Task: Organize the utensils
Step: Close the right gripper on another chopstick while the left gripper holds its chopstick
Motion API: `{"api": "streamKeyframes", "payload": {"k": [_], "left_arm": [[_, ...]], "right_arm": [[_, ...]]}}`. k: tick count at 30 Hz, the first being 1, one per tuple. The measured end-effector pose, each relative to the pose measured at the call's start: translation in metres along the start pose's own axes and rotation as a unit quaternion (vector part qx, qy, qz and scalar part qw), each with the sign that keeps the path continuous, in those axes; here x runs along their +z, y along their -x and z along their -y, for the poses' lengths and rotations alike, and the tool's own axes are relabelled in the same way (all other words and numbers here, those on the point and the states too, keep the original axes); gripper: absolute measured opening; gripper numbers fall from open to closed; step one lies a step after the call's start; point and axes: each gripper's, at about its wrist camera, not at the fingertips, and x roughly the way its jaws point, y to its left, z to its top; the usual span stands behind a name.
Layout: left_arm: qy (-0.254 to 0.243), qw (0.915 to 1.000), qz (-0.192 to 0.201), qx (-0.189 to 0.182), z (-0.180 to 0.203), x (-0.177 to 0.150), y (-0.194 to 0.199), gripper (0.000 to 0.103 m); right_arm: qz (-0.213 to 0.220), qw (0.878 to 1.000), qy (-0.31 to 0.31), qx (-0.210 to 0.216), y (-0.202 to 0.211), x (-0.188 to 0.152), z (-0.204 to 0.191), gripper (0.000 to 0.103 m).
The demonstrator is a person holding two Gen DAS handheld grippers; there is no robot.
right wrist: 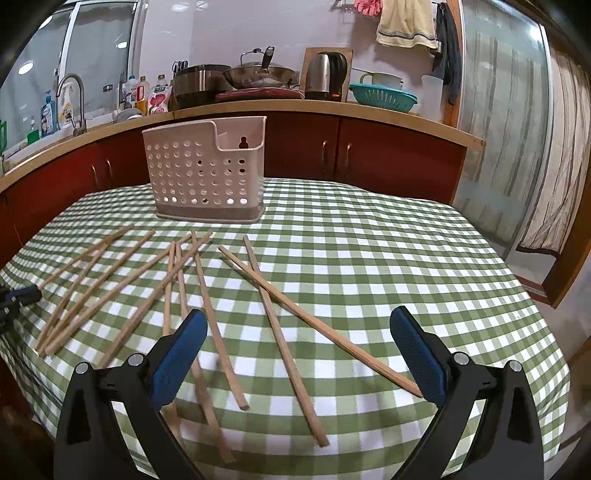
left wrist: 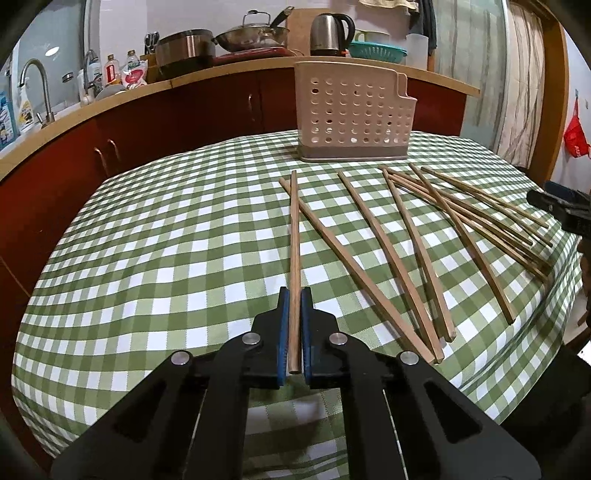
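My left gripper [left wrist: 294, 295] is shut on one wooden chopstick [left wrist: 294, 251], which points forward toward the perforated beige utensil holder [left wrist: 352, 110] at the table's far side. Several more chopsticks [left wrist: 424, 251] lie fanned out on the checked cloth to its right. My right gripper [right wrist: 297, 325] is open and empty, low over the near ends of several chopsticks [right wrist: 266, 314]. The holder [right wrist: 205, 171] stands ahead and to its left, empty as far as I can see. The left gripper's tip [right wrist: 20, 295] shows at the left edge.
The table has a green and white checked cloth [left wrist: 166, 240]. Behind it runs a red-fronted counter [right wrist: 369, 147] with a sink tap [left wrist: 35, 88], bottles, pots, a kettle [left wrist: 330, 33] and a teal colander [right wrist: 382, 96]. A curtained glass door [right wrist: 535, 129] is at right.
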Motion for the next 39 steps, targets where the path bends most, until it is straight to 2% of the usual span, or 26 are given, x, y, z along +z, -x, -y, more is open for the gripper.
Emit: {"api": "streamKeyframes", "payload": {"k": [3,4,7,8,16,22,24,27,29,31,39], "left_arm": [[0.005,1.0000,-0.001,0.002,-0.002,0.000,0.000,0.007],[0.006,1.0000,-0.002,0.004,-0.002,0.000,0.000,0.007],[0.005,1.0000,-0.003,0.006,-0.002,-0.001,0.000,0.007],[0.003,1.0000,-0.003,0.007,-0.001,0.000,0.000,0.007],[0.003,0.9999,-0.003,0.009,0.000,0.000,-0.001,0.007],[0.004,0.9999,-0.002,0.012,0.001,0.001,0.000,0.007],[0.004,0.9999,-0.001,0.013,0.001,0.002,0.000,0.007],[0.006,0.9999,0.000,0.014,0.002,0.002,0.001,0.007],[0.006,0.9999,0.001,0.015,0.003,0.002,0.001,0.007],[0.005,0.9999,0.001,0.015,0.003,0.002,0.002,0.007],[0.006,0.9998,0.004,0.019,0.003,0.003,0.005,0.007]], "right_arm": [[0.000,1.000,-0.001,-0.001,-0.002,-0.004,0.007,0.094],[-0.001,1.000,-0.001,-0.001,-0.003,-0.005,0.010,0.091],[-0.014,1.000,-0.001,-0.004,-0.011,-0.009,0.021,0.058],[-0.021,1.000,-0.004,-0.005,-0.014,-0.010,0.027,0.055],[-0.038,0.999,-0.011,-0.023,-0.024,-0.018,0.054,0.055],[-0.054,0.998,-0.021,-0.015,-0.028,-0.029,0.062,0.054],[-0.055,0.998,-0.026,-0.003,-0.026,-0.031,0.064,0.048],[-0.057,0.998,-0.026,0.013,-0.023,-0.033,0.062,0.035],[-0.061,0.998,-0.023,0.026,-0.020,-0.034,0.058,0.022],[-0.065,0.997,-0.020,0.039,-0.018,-0.034,0.054,0.019],[-0.050,0.998,-0.023,0.040,-0.010,-0.042,0.055,0.024]]}}
